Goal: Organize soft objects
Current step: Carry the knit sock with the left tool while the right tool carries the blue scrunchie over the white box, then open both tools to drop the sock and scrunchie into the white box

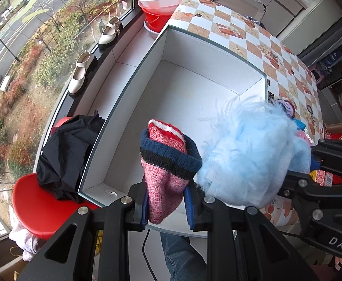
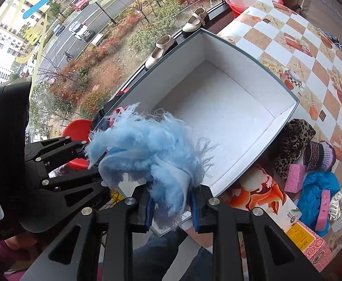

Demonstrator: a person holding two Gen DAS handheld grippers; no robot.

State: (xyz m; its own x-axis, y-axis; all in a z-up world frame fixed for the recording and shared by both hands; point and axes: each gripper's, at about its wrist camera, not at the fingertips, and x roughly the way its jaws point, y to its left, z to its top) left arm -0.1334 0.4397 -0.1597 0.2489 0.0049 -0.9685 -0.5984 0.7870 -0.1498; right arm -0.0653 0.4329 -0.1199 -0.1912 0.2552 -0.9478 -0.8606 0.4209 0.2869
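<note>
Right up close, the left gripper (image 1: 166, 207) has its blue pads clamped tight on a pink knitted item (image 1: 165, 182) with a dark navy cuff and a red-and-white striped piece tucked inside the cuff; it hangs over the near end of the white box (image 1: 194, 98). Just beside it, the right gripper (image 2: 171, 208) is squeezed shut on a fluffy light-blue feathery piece (image 2: 147, 149), which sits above the box's near corner, touching or very nearly touching the knitted item in the left wrist view. Both grippers point steeply down, with denim-clad legs (image 1: 182, 255) visible below them.

Beyond the grippers, the box interior lies bare and white, its rim dark-edged. To its right, on the checkered table (image 2: 311, 53), waits a huddle of soft things: a leopard-print fabric (image 2: 292, 145) against the box wall, a purple knitted piece (image 2: 320, 154), a pink sponge (image 2: 293, 178), a bright blue cloth (image 2: 318, 187) and a longer pink sponge (image 2: 323, 210) resting on it. A printed carton (image 2: 309, 245) lies near the table's edge.

To the box's left, a black garment (image 1: 68, 154) is heaped on a red stool (image 1: 44, 208). Further out, two cream shoes (image 1: 81, 72) stand on the windowsill, and stacked basins (image 1: 164, 0) sit at the far corner by the window.
</note>
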